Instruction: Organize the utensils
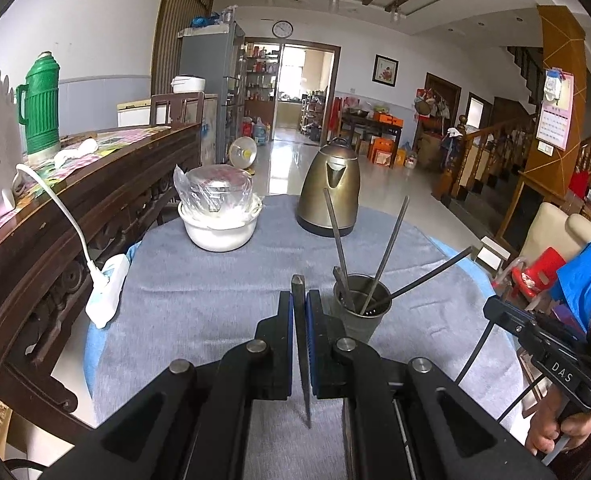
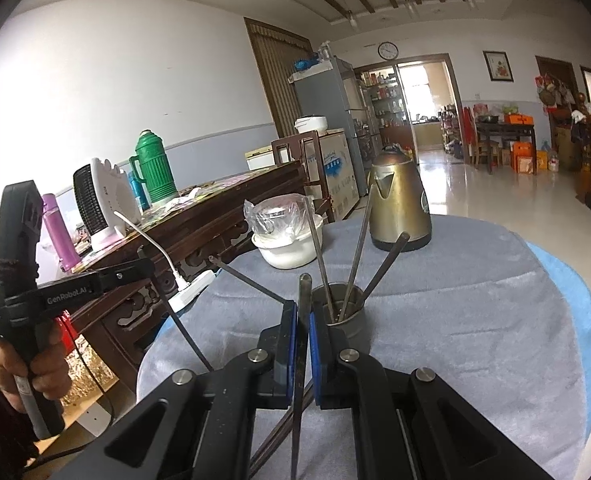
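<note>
A metal cup (image 1: 359, 314) (image 2: 345, 318) stands on the grey-clothed round table (image 1: 199, 304) and holds several dark metal chopsticks (image 1: 391, 240) (image 2: 357, 248) that lean outward. My left gripper (image 1: 299, 296) is just left of the cup, shut on one dark chopstick (image 1: 302, 360) that runs lengthwise between its blue pads. My right gripper (image 2: 303, 308) is also beside the cup, shut on another chopstick (image 2: 300, 380) with its tip above the pads. Each gripper shows in the other's view: the right one (image 1: 491, 308) at the right, the left one (image 2: 149, 266) at the left, each in a person's hand.
A brass-coloured kettle (image 1: 329, 192) and a white pot with a plastic-wrapped bowl (image 1: 219, 216) stand at the table's far side. A white power strip (image 1: 107, 292) hangs at the left edge. A dark wooden sideboard (image 1: 75, 208) with a green flask and a heater runs along the left.
</note>
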The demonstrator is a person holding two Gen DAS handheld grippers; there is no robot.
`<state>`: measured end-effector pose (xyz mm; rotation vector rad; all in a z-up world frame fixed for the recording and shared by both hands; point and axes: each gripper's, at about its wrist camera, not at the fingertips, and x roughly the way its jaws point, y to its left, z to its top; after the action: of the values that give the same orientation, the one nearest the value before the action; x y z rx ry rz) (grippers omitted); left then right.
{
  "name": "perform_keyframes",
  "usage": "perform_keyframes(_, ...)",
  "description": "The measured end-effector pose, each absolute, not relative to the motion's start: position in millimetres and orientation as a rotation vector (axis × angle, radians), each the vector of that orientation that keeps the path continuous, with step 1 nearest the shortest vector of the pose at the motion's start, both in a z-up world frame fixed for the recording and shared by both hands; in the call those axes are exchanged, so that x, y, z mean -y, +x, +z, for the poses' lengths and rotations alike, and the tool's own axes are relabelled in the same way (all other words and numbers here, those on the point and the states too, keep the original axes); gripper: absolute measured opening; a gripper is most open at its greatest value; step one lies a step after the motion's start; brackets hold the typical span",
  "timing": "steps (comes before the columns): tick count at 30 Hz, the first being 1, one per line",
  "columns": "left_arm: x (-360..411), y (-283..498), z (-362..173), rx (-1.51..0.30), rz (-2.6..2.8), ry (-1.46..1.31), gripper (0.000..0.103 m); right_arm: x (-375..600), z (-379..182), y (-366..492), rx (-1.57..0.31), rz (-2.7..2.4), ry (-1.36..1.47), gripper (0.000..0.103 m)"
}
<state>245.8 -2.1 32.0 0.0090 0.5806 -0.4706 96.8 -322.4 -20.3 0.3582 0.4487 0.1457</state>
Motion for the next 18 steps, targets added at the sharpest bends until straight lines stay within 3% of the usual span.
perform_keyframes(18,18,224,80,-0.448,-0.516,0.05,0.006,344,16,98,-0.336,0.12,0.369,0.006)
